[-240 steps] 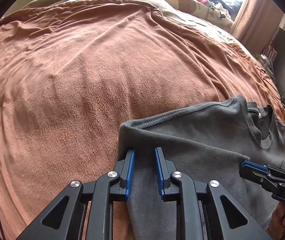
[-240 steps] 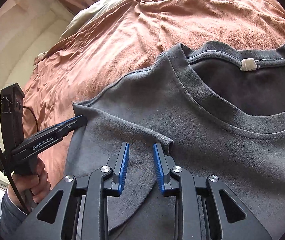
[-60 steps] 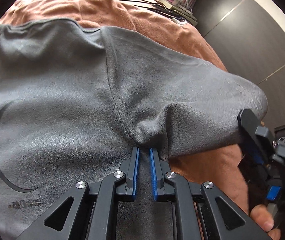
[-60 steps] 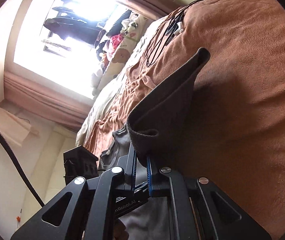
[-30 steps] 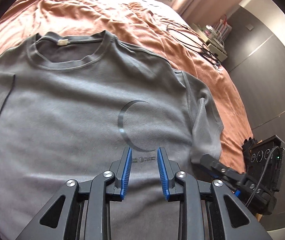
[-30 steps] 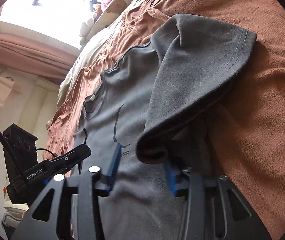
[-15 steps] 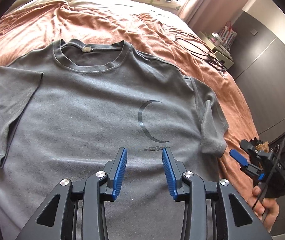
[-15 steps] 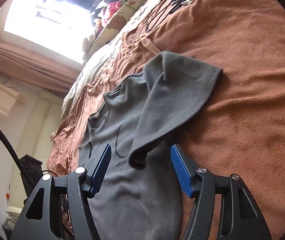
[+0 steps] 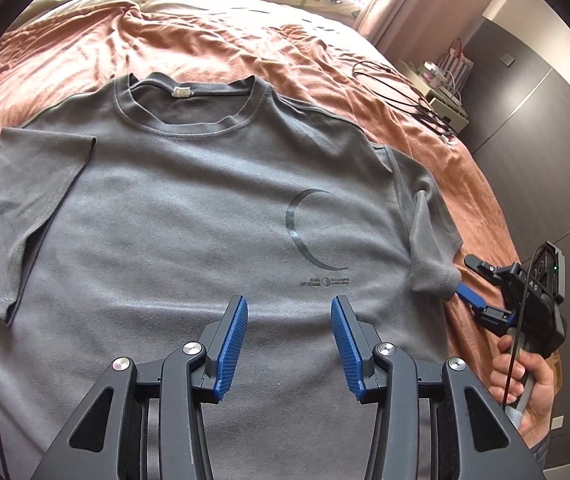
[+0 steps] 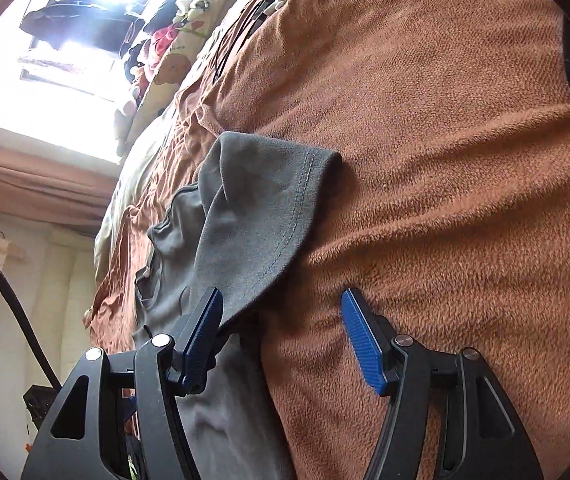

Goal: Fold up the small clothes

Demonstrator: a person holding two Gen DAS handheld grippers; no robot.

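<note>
A wide bed covered with a rumpled rust-brown fleece blanket [image 9: 245,28] filled the room, with pale cartoon-print pillows at its head under a bright window and dark cupboard doors along one side. On the blanket lay the dark grey short-sleeved cotton T-shirt [image 9: 189,208], face up and spread flat, its ribbed collar toward the pillows and its hem toward the person, so that its long axis ran straight away from the left gripper [image 9: 289,340]. That gripper hung above the lower chest of the shirt with its blue-padded jaws spread wide and nothing between them, just below the thin crescent print [image 9: 305,232]. The right gripper [image 10: 281,332] sat low at the shirt's right edge, its jaws likewise wide apart and empty; in its own view one pad lay against the hem corner of the right sleeve [image 10: 261,216] and the other rested over bare blanket, so the sleeve lay ahead and slightly to the inside of it. That sleeve was not flat (it stood up in a soft ridge, partly doubled over), while the far sleeve on the left side lay smoother. Judging from this, the right gripper was much the nearer to the crumpled sleeve, and the next move probably called for it to close on that hem and carry it inward across the chest.
</note>
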